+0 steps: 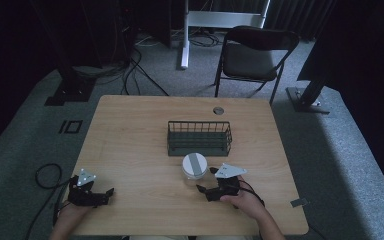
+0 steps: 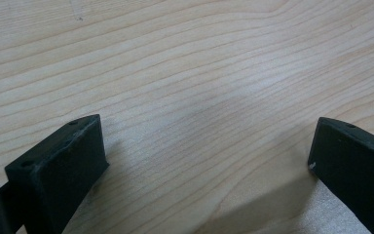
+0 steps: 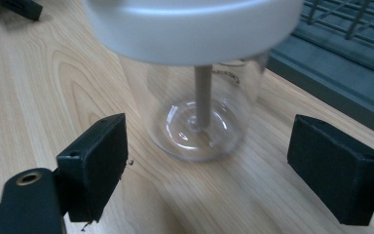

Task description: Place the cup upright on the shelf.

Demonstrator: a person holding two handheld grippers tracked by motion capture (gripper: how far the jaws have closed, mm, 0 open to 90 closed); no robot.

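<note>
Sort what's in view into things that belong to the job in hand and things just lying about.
In the job:
- clear jar with white lid, right in front of the right hand-held gripper, jaws open
- wire basket, just behind the jar, probably

Lying about:
- folding chair
- floor cables
- left hand-held gripper, open over bare table

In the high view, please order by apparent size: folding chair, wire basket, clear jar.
1. Folding chair, although it stands farther from the camera.
2. Wire basket.
3. Clear jar, clearly the smallest.
</note>
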